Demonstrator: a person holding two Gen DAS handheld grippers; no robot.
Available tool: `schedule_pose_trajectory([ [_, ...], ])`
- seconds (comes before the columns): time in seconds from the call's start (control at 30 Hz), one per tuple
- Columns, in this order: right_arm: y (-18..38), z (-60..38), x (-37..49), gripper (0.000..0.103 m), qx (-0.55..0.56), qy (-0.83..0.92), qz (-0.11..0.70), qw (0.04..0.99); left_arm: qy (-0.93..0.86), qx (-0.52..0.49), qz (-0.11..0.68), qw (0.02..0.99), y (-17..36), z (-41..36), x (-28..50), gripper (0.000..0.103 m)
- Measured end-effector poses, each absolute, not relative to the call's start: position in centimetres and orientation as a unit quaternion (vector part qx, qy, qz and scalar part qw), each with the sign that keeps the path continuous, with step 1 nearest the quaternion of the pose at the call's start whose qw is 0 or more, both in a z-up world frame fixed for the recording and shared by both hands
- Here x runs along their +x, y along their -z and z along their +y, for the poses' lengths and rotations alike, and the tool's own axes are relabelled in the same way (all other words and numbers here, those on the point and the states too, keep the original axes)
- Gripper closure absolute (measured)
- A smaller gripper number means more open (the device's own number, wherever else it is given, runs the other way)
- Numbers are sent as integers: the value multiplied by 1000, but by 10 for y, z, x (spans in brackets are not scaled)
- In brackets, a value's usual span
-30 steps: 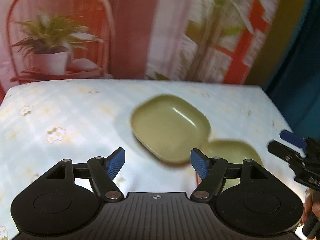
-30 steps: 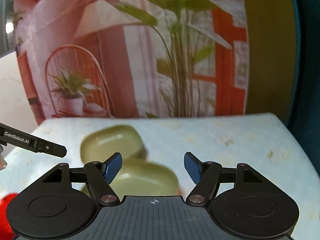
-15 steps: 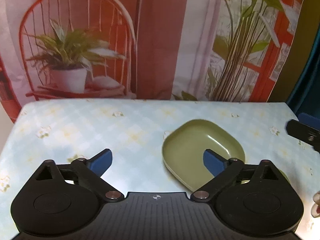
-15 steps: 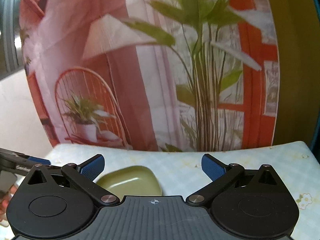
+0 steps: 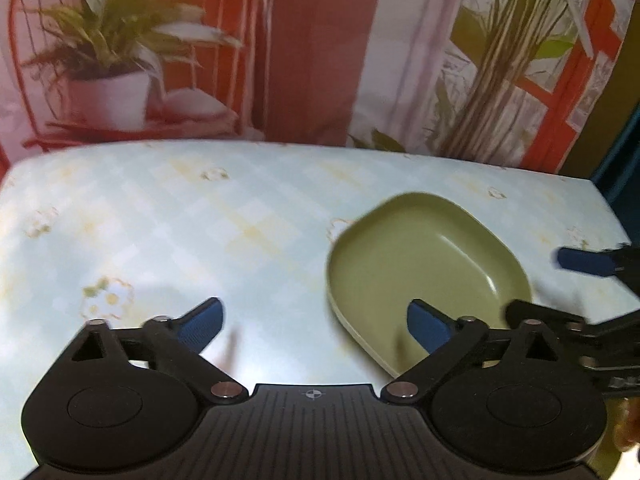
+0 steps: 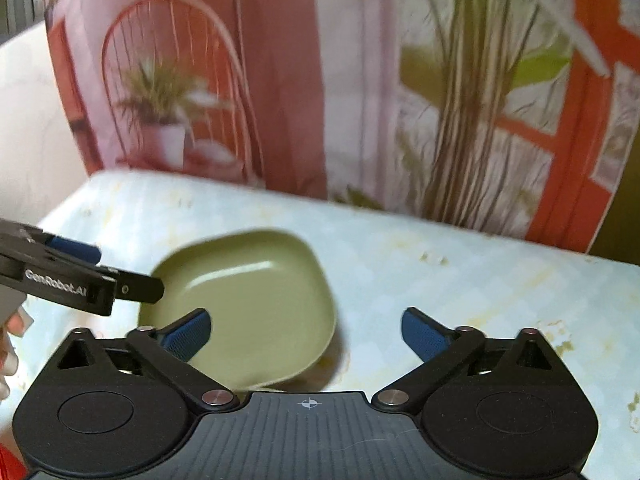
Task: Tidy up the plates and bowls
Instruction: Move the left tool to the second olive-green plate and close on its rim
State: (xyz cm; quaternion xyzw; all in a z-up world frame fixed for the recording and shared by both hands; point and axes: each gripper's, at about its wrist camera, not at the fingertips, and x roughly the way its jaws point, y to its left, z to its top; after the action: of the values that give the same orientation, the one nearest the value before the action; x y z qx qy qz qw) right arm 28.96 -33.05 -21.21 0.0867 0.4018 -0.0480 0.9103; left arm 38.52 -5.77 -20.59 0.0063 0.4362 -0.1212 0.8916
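Note:
An olive green squarish plate [image 5: 428, 260] lies on the table, right of centre in the left wrist view, and it also shows left of centre in the right wrist view [image 6: 248, 300]. My left gripper [image 5: 314, 322] is open and empty, and its right finger sits over the plate's near rim. My right gripper [image 6: 306, 330] is open and empty, with its left finger over the plate. The right gripper also shows at the right edge of the left wrist view [image 5: 592, 280]. The left gripper also shows at the left of the right wrist view [image 6: 80, 276].
The table has a pale blue checked cloth with flowers [image 5: 160, 232]. A printed backdrop with a chair and plants [image 5: 280, 48] stands behind the far edge. A red object [image 6: 8, 464] shows at the bottom left corner of the right wrist view.
Both views have dropped back toward the table and the plate looms larger. The second green dish seen a second ago is out of sight. Both grippers stay open.

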Motion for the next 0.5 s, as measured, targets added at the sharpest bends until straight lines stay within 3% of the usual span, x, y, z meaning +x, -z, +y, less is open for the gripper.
schedule_pose_trajectory([
  [0.07,219,-328,294,19,89,35,417,904,139,-3,449,883,210,-57,385,26],
  [0.23,228,-323,301,31,91,23,437,894,163,-44,470,866,219,-53,385,52],
  [0.43,235,-324,302,43,102,27,451,886,183,-61,472,860,226,-54,381,73],
  [0.5,235,-325,302,52,110,24,450,886,186,-60,470,861,224,-56,379,74],
])
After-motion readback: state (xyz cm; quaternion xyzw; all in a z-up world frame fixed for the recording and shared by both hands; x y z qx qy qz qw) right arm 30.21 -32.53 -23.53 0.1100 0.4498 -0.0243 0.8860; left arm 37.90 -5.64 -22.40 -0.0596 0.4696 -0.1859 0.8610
